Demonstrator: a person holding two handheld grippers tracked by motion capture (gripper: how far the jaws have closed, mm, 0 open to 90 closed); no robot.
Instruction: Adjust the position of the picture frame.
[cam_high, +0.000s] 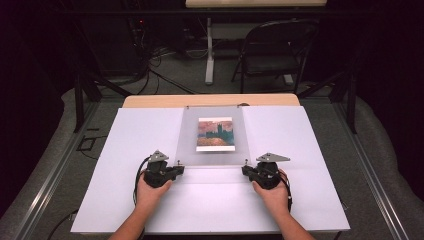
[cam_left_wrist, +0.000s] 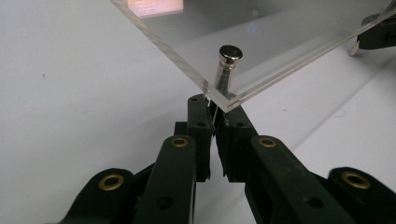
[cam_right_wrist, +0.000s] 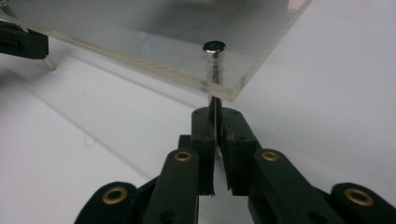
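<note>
Left claw (cam_left_wrist: 214, 122): pinching the left pin (cam_left_wrist: 228, 65) under the acrylic sheet (cam_high: 212, 137)'s near corner.
Right claw (cam_right_wrist: 215, 122): pinching the right pin (cam_right_wrist: 213, 60); I would raise both evenly.
Sheet: mid-bench (cam_high: 130, 150), over a picture (cam_high: 215, 133).
Hidden: pin tips, far corners.

Black folding chair (cam_high: 278, 47), upper right of the frame, stood on grey floor. White table leg (cam_high: 209, 55) rose at upper centre, with dark cables (cam_high: 150, 65) trailing at upper left. Black metal frame posts (cam_high: 78, 97) flanked both sides.
</note>
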